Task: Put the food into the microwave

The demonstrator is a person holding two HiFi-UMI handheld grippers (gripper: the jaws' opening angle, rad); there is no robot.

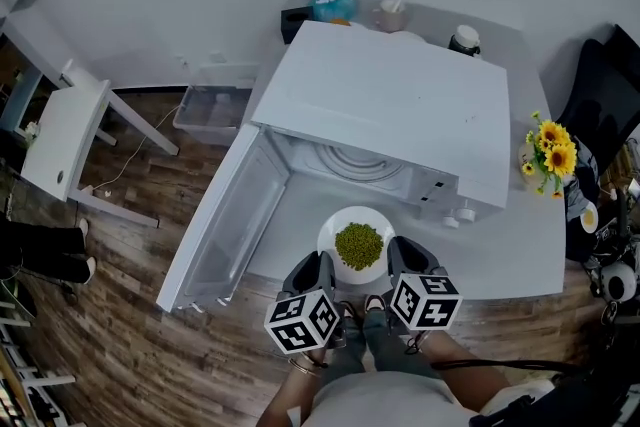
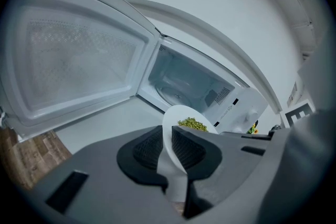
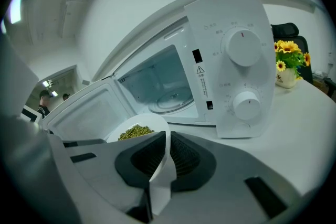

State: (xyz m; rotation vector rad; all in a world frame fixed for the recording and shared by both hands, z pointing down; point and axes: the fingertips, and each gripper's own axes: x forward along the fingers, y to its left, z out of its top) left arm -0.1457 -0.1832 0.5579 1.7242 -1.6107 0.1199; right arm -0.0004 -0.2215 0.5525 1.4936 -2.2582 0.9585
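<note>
While left tongs [image 2: 167, 145] and right tongs [image 3: 167, 157] clamp plate [image 1: 329, 232] rim | white counter [image 1: 512, 247], open microwave [image 1: 390, 105] | plank floor [image 1: 120, 315]

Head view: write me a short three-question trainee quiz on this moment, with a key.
1. True or false: the microwave door is shut.
2. The left gripper and the right gripper are both shut on: A a cup, B the plate, C a bottle.
3. Is the green food inside the microwave yet?
Key: 1 false, the door stands wide open. 2 B, each grips the rim. 3 No, the plate is in front of the opening.
</note>
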